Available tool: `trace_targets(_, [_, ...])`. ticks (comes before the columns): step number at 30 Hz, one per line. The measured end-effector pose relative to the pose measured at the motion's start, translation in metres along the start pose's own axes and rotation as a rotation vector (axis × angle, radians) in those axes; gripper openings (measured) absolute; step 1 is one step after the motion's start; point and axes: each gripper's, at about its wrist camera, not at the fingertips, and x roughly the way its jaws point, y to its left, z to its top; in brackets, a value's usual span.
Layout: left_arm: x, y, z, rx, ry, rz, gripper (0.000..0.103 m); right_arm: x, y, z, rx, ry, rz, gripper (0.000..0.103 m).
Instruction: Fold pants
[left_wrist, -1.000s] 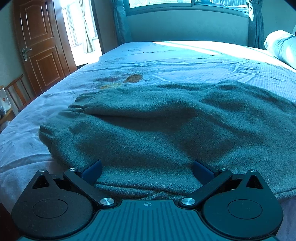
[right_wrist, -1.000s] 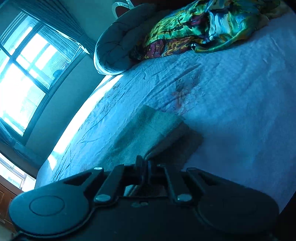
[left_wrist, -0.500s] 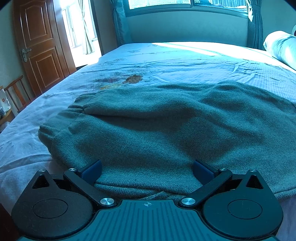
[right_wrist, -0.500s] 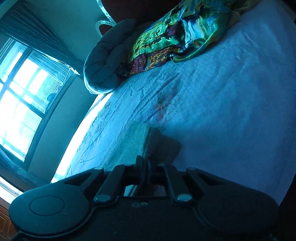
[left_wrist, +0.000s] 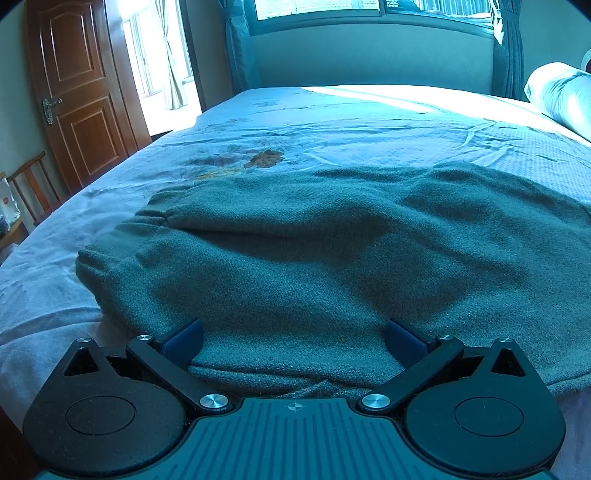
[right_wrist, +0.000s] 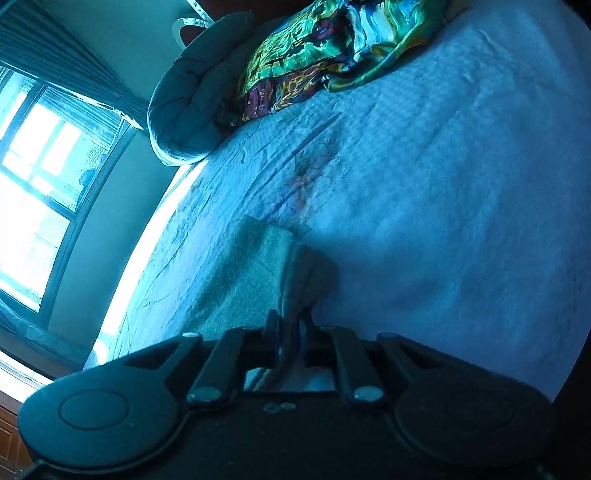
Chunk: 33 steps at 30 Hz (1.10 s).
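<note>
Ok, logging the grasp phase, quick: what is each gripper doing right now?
Left gripper: open, fingers astride the near edge of the pants, not clamped.
Right gripper: shut on the pants' end.

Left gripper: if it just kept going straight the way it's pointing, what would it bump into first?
The pants. The left gripper is open and low over their near edge, so it would likely slide into that fabric on the bed. Height above the cloth is hard to judge.

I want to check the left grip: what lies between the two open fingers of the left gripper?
In the left wrist view, the pants fill the gap of the left gripper, their near edge between its open fingers.
</note>
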Motion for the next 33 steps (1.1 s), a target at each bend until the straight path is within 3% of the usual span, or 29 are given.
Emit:
trace_targets(2, [0.0, 0.001, 0.001, 0.0, 0.002, -0.003, 0.103, -0.014, 0.011, 0.005, -0.029, -0.062, 0.073, 0.0])
trace_targets(4, [0.0, 0.001, 0.0, 0.001, -0.003, -0.003, 0.103, -0.021, 0.017, 0.007, -0.061, -0.09, 0.071, 0.0])
trace_targets(7, [0.0, -0.001, -0.002, -0.006, -0.015, 0.003, 0.103, 0.004, -0.003, 0.003, -0.034, 0.011, -0.056, 0.002])
trace_targets(8, [0.0, -0.001, -0.002, -0.009, -0.018, 0.004, 0.103, 0.008, -0.015, 0.002, 0.033, 0.035, -0.026, 0.002])
trace_targets(9, [-0.002, 0.001, -0.002, -0.014, -0.022, 0.0, 0.103, 0.002, -0.014, 0.004, 0.034, 0.036, -0.018, 0.009])
trace_targets(11, [-0.009, 0.009, 0.002, -0.015, -0.026, 0.002, 0.103, -0.027, 0.013, -0.003, -0.117, -0.047, -0.071, 0.013])
trace_targets(12, [-0.015, 0.017, 0.004, -0.023, -0.048, 0.046, 0.103, -0.038, 0.029, -0.008, -0.197, -0.071, -0.074, 0.013])
trace_targets(14, [-0.021, 0.036, 0.008, -0.053, -0.082, 0.093, 0.103, -0.048, 0.067, -0.023, -0.351, -0.08, -0.027, 0.014])
trace_targets(15, [-0.02, 0.052, 0.011, -0.07, -0.086, 0.116, 0.103, -0.043, 0.088, -0.03, -0.41, -0.057, 0.028, 0.017])
trace_targets(19, [-0.001, 0.101, 0.023, -0.125, -0.048, 0.212, 0.103, 0.019, 0.198, -0.083, -0.612, 0.184, 0.34, 0.028])
trace_targets(23, [0.019, 0.141, 0.022, -0.243, -0.005, 0.132, 0.103, 0.085, 0.315, -0.175, -0.856, 0.4, 0.543, 0.035])
trace_targets(25, [0.029, 0.153, 0.017, -0.295, 0.006, 0.088, 0.103, 0.118, 0.358, -0.217, -0.945, 0.498, 0.557, 0.034])
trace_targets(27, [0.035, 0.155, 0.014, -0.307, 0.005, 0.079, 0.103, 0.141, 0.384, -0.249, -1.016, 0.54, 0.548, 0.033])
trace_targets(33, [0.053, 0.156, 0.017, -0.319, 0.01, 0.062, 0.103, 0.181, 0.406, -0.292, -1.073, 0.635, 0.538, 0.032])
